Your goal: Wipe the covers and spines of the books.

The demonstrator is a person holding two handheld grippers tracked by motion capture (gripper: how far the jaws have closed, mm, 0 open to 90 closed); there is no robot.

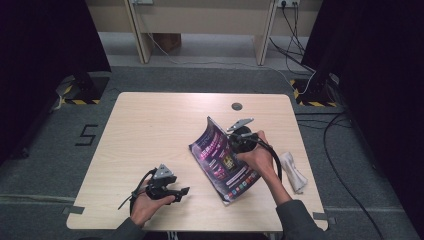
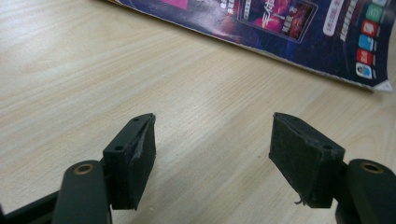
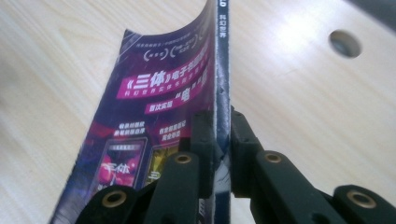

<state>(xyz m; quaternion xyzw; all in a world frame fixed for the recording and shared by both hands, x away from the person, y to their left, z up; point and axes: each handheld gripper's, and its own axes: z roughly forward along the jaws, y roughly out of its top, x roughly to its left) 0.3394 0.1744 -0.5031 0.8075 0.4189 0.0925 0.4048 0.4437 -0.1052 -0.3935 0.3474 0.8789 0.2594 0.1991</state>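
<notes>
1. On the pale wooden table (image 1: 150,130), right of the middle, your right gripper (image 1: 240,137) is clamped on the spine edge of the thin purple-covered glossy magazine (image 1: 222,157); the right gripper view shows both black pads (image 3: 201,140) pressed against that edge from either side.
2. You have the magazine tilted: its far corner stands off the table and the cover curls over, while its near corner rests on the wood (the cover carries pink bands of white print and small coloured icons).
3. Your left gripper (image 1: 172,190) sits near the table's front edge, left of the magazine and apart from it, with its jaws spread and bare wood between them in the left gripper view.
4. A crumpled white cloth (image 1: 292,170) lies on the table just right of your right forearm.
5. A small round grey hole (image 1: 237,106) sits in the tabletop near the far edge; no container stands on the table.
</notes>
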